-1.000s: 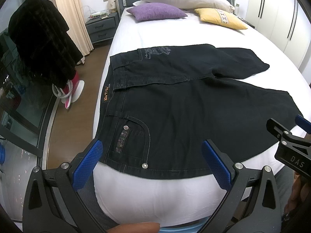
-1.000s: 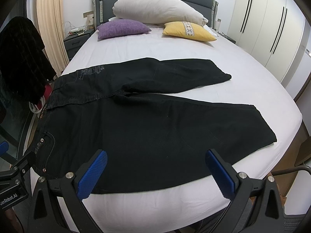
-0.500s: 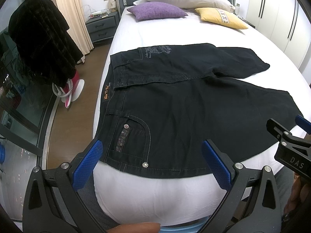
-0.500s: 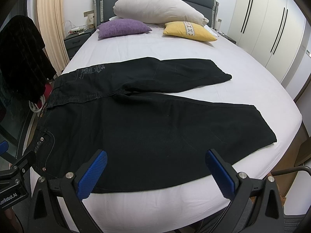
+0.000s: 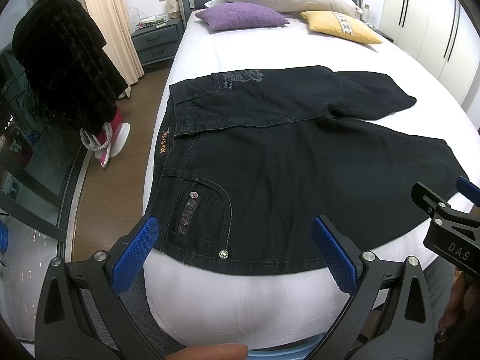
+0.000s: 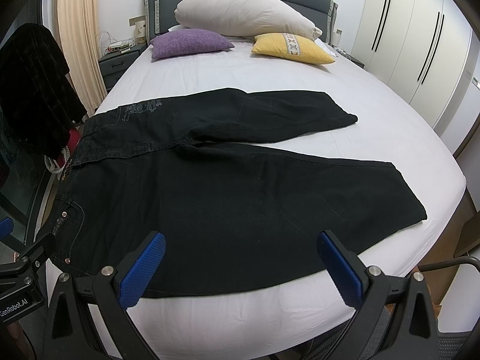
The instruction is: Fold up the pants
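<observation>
Black jeans (image 5: 285,162) lie flat on the white bed (image 5: 240,300), waistband to the left, both legs spread to the right. They also show in the right wrist view (image 6: 234,198). My left gripper (image 5: 237,252) is open and empty, just short of the near hem by the front pocket (image 5: 207,213). My right gripper (image 6: 240,267) is open and empty over the near edge of the closer leg. The right gripper also shows at the right edge of the left wrist view (image 5: 444,219).
A purple pillow (image 6: 189,42), a yellow pillow (image 6: 292,48) and a big white pillow (image 6: 243,12) lie at the headboard. A black garment (image 5: 63,69) hangs left of the bed. A nightstand (image 5: 156,40) and wardrobe doors (image 6: 420,39) flank the bed.
Both grippers have crept slightly forward toward the jeans. The jeans have not moved.
</observation>
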